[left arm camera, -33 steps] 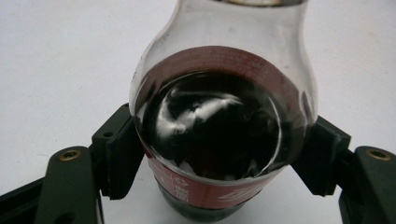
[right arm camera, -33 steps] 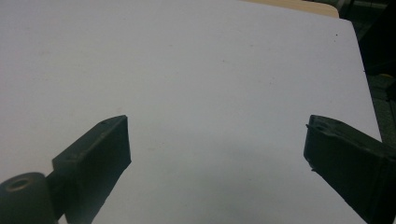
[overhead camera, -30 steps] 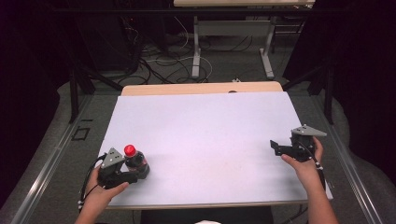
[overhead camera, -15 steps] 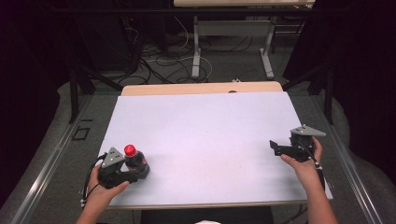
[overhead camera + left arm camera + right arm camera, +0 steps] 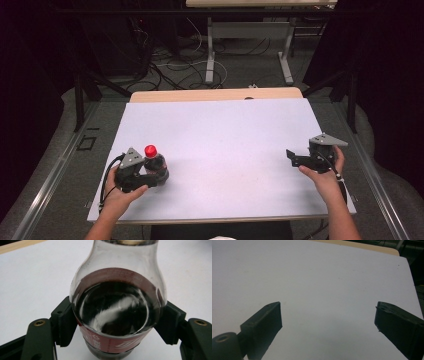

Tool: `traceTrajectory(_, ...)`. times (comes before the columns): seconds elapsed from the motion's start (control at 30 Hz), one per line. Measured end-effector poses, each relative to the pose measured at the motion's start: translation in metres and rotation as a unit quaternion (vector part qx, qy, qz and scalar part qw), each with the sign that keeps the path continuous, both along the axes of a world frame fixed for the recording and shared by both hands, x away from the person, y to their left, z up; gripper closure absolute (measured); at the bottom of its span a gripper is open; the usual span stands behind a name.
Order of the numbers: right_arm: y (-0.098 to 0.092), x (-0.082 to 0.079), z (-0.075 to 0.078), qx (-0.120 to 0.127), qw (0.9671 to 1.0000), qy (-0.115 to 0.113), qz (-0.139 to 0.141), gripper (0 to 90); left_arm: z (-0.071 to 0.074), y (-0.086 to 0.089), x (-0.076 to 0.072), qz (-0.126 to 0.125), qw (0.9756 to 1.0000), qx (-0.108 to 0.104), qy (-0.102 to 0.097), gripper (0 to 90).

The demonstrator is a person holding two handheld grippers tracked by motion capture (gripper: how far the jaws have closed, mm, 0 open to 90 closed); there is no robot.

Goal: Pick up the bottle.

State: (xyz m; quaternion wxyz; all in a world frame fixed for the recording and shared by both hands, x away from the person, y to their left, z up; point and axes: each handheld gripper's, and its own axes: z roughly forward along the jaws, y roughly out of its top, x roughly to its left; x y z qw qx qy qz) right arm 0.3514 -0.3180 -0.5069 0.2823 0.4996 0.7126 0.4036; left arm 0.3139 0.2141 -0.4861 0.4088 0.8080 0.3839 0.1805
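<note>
A small clear bottle [image 5: 150,151] of dark drink, with a red cap and a red label, is at the front left of the white table top [image 5: 220,130]. My left gripper [image 5: 159,172] is shut on its body. In the left gripper view both black pads [image 5: 65,322] press on the sides of the bottle [image 5: 117,305] at the label, and the cap lies beyond the top edge. At the right edge of the table my right gripper [image 5: 291,156] is held in a hand, pointing left. Its jaws are open with nothing between them, over bare table [image 5: 328,320].
A strip of wooden table top [image 5: 215,95] runs along the far edge of the white surface. Beyond it are desk legs and loose cables [image 5: 170,65] on a dark floor. Metal rails [image 5: 55,170] run along both sides of the table.
My left hand has carried the bottle a little to the right and away from the front edge, and it looks slightly higher. The right hand and its gripper have kept still.
</note>
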Motion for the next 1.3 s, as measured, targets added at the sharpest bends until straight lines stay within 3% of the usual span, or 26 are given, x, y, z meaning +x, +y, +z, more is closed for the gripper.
traceTrajectory(0.03, 0.002, -0.001, 0.002, 0.006, 0.9999, 0.007, 0.005, 7.1, 0.002, -0.005, 0.003, -0.002, 1.0000, 0.000, -0.001, 29.0)
traceTrajectory(0.33, 0.026, -0.008, 0.015, 0.001, 0.9980, -0.006, 0.063, 7.1, 0.018, -0.058, 0.022, -0.039, 0.9992, -0.012, -0.006, 29.1)
traceTrajectory(0.53, 0.042, -0.012, 0.025, 0.019, 0.9957, -0.008, 0.090, 7.1, 0.023, -0.089, 0.032, -0.065, 0.9976, -0.022, -0.005, 29.1)
traceTrajectory(0.7, 0.059, -0.009, 0.035, -0.001, 0.9936, -0.014, 0.112, 7.1, 0.025, -0.110, 0.042, -0.082, 0.9965, -0.016, 0.004, 29.1)
traceTrajectory(0.8, 0.071, -0.004, 0.040, 0.001, 0.9926, -0.014, 0.121, 7.2, 0.024, -0.122, 0.050, -0.081, 0.9965, -0.022, -0.001, 29.2)
traceTrajectory(1.0, 0.095, 0.005, 0.056, 0.000, 0.9885, -0.014, 0.150, 10.7, 0.020, -0.141, 0.062, -0.082, 0.9962, -0.031, 0.000, 29.2)
traceTrajectory(1.1, 0.108, 0.008, 0.065, -0.014, 0.9844, -0.022, 0.174, 15.1, 0.017, -0.150, 0.065, -0.082, 0.9961, -0.033, 0.000, 29.2)
traceTrajectory(1.3, 0.131, 0.009, 0.081, -0.023, 0.9766, -0.022, 0.213, 20.1, 0.010, -0.162, 0.068, -0.086, 0.9962, -0.014, 0.001, 29.2)
